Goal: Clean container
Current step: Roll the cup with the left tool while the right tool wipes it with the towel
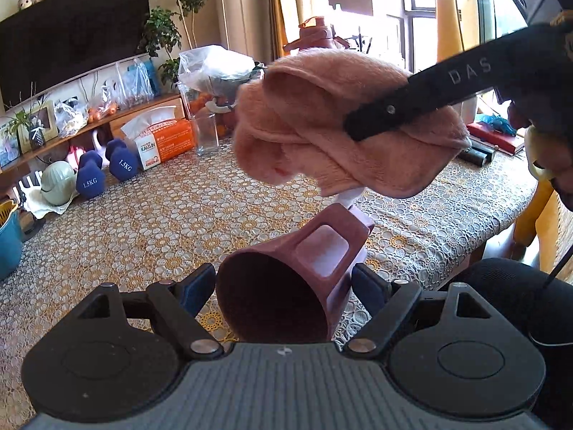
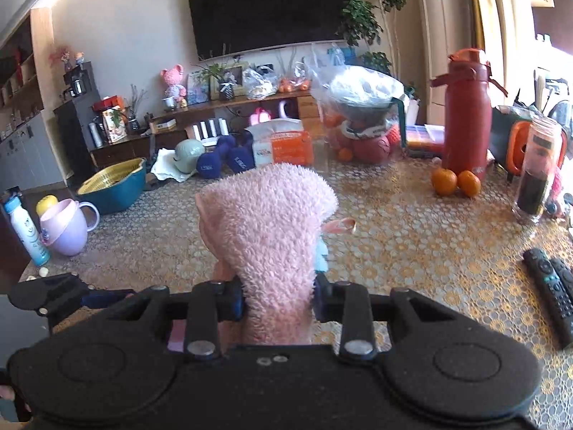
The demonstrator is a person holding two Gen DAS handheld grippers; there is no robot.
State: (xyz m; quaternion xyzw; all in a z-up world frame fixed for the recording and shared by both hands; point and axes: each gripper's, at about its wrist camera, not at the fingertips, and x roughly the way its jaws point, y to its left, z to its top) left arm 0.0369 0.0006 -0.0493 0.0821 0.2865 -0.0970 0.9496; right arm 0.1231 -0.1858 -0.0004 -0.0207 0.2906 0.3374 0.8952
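Maroon plastic cup (image 1: 286, 286), smooth and tapered, pinched by left gripper (image 1: 284, 286); right gripper (image 2: 277, 301), marked "DAS", clamps fluffy pink towel (image 2: 268, 222).

My left gripper (image 1: 284, 288) holds the cup (image 1: 286, 283) tipped on its side above the table (image 1: 143, 236), mouth toward my camera. The cloth (image 1: 336, 125) hangs above the cup, pinched in my right gripper (image 2: 278, 299). Behind the cup on the table stands a glass (image 1: 207, 132), with a tissue box (image 1: 161, 139) left of the glass and dumbbells (image 1: 107, 168) left of the box. Right of the cup, far back on the table, a flask (image 2: 465, 114) stands with two oranges (image 2: 455, 182) before it. Remotes (image 2: 553, 286) lie nearer, right of the cloth.
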